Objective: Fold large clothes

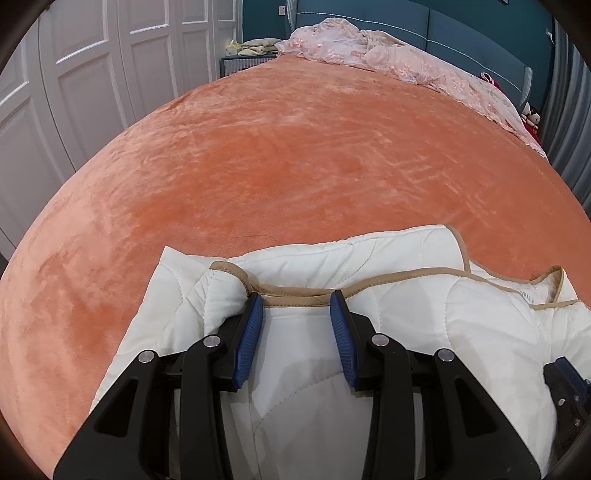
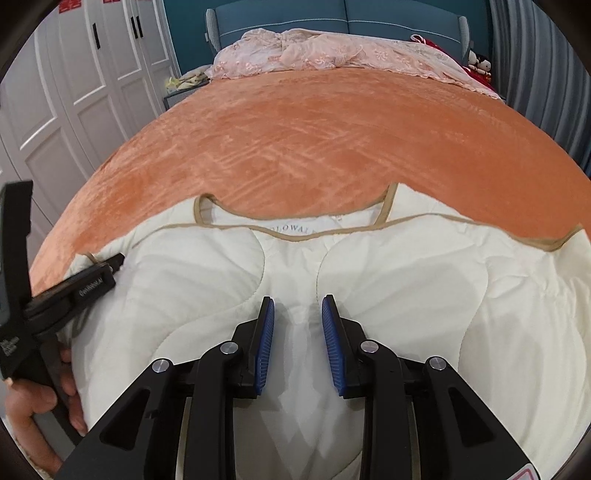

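A white quilted cover [image 2: 406, 295] with tan trim lies bunched on the near part of the orange bed [image 2: 314, 140]. In the left wrist view, my left gripper [image 1: 297, 312] is shut on a thick fold of the white quilted cover [image 1: 406, 314] at its tan edge, with fabric filling the gap between the blue pads. The right wrist view shows the left gripper [image 2: 115, 263] side-on at the quilt's left edge, held by a person's hand [image 2: 37, 406]. My right gripper [image 2: 297, 304] hovers over the quilt's middle, open, with nothing between its pads and its shadow on the fabric below.
Pink lace bedding [image 2: 332, 55] is heaped against a blue headboard [image 2: 347, 16] at the far end. White wardrobe doors [image 1: 85, 74] run along the left, with a small bedside stand [image 1: 240, 62] beyond them. A grey curtain [image 1: 569, 122] and soft toys [image 2: 480, 64] are on the right.
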`<act>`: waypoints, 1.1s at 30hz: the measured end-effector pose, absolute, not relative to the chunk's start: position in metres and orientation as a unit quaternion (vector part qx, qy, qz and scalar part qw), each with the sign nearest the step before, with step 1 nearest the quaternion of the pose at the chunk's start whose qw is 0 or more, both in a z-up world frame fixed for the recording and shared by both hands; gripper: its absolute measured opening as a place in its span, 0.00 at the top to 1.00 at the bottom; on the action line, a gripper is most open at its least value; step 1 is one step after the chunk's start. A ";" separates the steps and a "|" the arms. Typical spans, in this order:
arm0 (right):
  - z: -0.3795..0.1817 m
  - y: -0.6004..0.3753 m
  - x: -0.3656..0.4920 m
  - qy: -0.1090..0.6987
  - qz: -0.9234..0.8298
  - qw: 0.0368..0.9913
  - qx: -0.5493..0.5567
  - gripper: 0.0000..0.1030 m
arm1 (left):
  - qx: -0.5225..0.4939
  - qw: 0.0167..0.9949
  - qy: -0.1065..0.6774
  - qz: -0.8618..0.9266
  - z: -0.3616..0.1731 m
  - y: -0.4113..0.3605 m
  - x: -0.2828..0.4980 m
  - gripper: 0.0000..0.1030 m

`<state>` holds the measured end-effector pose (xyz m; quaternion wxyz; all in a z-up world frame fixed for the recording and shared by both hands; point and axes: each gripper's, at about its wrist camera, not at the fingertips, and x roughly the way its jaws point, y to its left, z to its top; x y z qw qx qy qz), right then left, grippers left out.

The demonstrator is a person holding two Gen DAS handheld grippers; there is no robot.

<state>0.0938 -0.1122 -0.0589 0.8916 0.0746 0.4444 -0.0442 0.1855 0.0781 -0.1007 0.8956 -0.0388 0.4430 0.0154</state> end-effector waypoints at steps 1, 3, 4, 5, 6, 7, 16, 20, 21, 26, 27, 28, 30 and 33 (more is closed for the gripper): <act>-0.061 -0.111 0.094 0.445 -0.046 0.891 0.070 0.73 | -0.038 0.896 0.443 0.016 -0.101 0.078 0.186 0.65; -0.064 -0.108 0.096 0.446 -0.048 0.891 0.063 0.73 | -0.038 0.896 0.443 0.015 -0.101 0.078 0.186 0.65; -0.066 -0.107 0.096 0.446 -0.049 0.892 0.061 0.73 | -0.038 0.896 0.443 0.015 -0.101 0.078 0.186 0.65; -0.067 -0.106 0.097 0.445 -0.050 0.892 0.059 0.73 | -0.038 0.896 0.443 0.015 -0.101 0.078 0.186 0.65; -0.069 -0.106 0.097 0.443 -0.049 0.893 0.059 0.73 | -0.039 0.896 0.443 0.014 -0.100 0.078 0.186 0.65; -0.070 -0.106 0.096 0.441 -0.049 0.894 0.059 0.73 | -0.040 0.896 0.443 0.013 -0.100 0.078 0.186 0.64; -0.073 -0.106 0.096 0.434 -0.048 0.898 0.056 0.73 | -0.127 0.892 0.433 -0.042 -0.057 0.116 0.130 0.48; -0.065 -0.107 0.093 0.436 -0.045 0.897 0.063 0.73 | -0.123 0.892 0.434 -0.022 -0.043 0.138 0.083 0.36; -0.058 -0.107 0.089 0.432 -0.043 0.898 0.066 0.74 | -0.130 0.890 0.436 -0.022 -0.042 0.147 0.071 0.36; -0.034 -0.102 0.049 0.425 -0.023 0.902 0.071 0.74 | -0.176 0.872 0.456 0.011 -0.050 0.185 0.040 0.27; -0.030 -0.101 0.037 0.424 -0.019 0.903 0.073 0.74 | -0.198 0.864 0.463 0.012 -0.057 0.193 0.037 0.27; -0.028 -0.100 0.027 0.425 -0.017 0.902 0.076 0.75 | -0.213 0.856 0.471 0.010 -0.062 0.196 0.037 0.27; -0.028 -0.099 0.010 0.431 -0.012 0.898 0.083 0.76 | -0.236 0.844 0.482 -0.002 -0.072 0.199 0.037 0.27; -0.035 -0.094 -0.003 0.443 -0.007 0.893 0.073 0.77 | -0.252 0.836 0.488 -0.016 -0.081 0.193 0.039 0.14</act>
